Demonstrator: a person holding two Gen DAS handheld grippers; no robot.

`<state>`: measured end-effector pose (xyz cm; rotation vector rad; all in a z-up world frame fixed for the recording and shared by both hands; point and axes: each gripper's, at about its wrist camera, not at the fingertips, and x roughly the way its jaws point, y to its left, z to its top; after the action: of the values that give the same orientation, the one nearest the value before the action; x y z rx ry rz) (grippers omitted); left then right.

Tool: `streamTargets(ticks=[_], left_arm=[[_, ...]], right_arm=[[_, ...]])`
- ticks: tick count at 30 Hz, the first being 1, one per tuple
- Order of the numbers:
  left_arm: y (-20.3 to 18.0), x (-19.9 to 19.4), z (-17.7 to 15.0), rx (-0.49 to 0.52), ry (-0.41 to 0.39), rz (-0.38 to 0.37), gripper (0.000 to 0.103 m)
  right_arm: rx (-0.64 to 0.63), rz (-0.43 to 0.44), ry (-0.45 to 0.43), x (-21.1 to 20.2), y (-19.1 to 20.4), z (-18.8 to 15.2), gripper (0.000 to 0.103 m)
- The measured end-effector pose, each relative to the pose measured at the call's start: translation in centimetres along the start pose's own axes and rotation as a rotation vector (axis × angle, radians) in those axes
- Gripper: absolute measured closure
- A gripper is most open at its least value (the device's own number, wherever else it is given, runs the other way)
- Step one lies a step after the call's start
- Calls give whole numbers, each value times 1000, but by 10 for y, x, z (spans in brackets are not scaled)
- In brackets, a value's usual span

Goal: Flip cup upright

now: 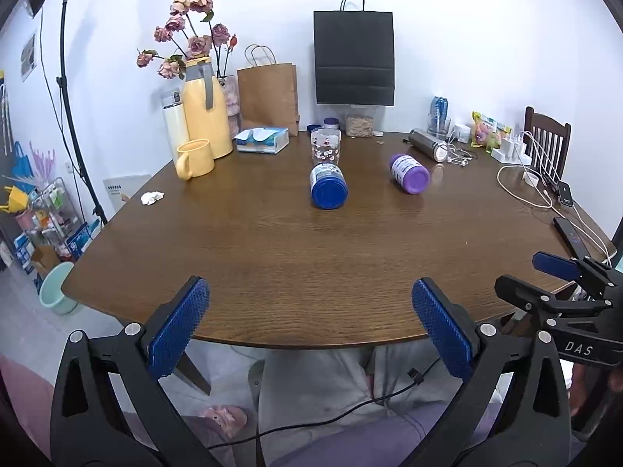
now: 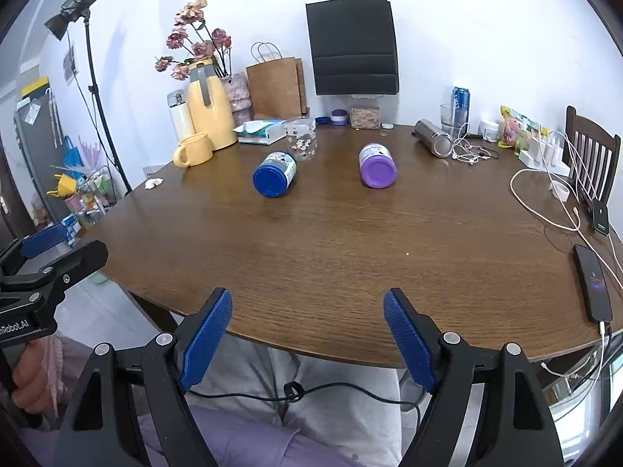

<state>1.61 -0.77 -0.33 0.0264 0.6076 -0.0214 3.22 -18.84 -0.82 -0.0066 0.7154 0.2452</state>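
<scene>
The round table (image 2: pixel 331 233) is dark brown wood with a fine grain. At twelve o'clock on it stands a clear glass cup (image 2: pixel 300 139) printed with small red-and-white flowers. Just before it lies a jar with a deep blue lid (image 2: pixel 274 174), and at one o'clock another with a purple lid (image 2: pixel 377 165), both with white labels. At ten o'clock sit a pale yellow mug (image 1: pixel 193 158) and a yellow thermos jug (image 1: pixel 204 111) with a grey lid and handle, faded pink roses (image 1: pixel 187 35) behind. A brown paper bag (image 1: pixel 268 93) and a black one (image 1: pixel 353 62) stand against the white wall. Both grippers carry blue textured pads (image 2: pixel 206 340) on black frames.
</scene>
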Motion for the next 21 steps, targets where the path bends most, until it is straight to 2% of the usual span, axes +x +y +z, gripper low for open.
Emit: streamTargets(ticks=[21], left_arm=[[7,-1,-1,-16,5,9,0]], right_arm=[[-7,-3,-10,-1,3,0,19]])
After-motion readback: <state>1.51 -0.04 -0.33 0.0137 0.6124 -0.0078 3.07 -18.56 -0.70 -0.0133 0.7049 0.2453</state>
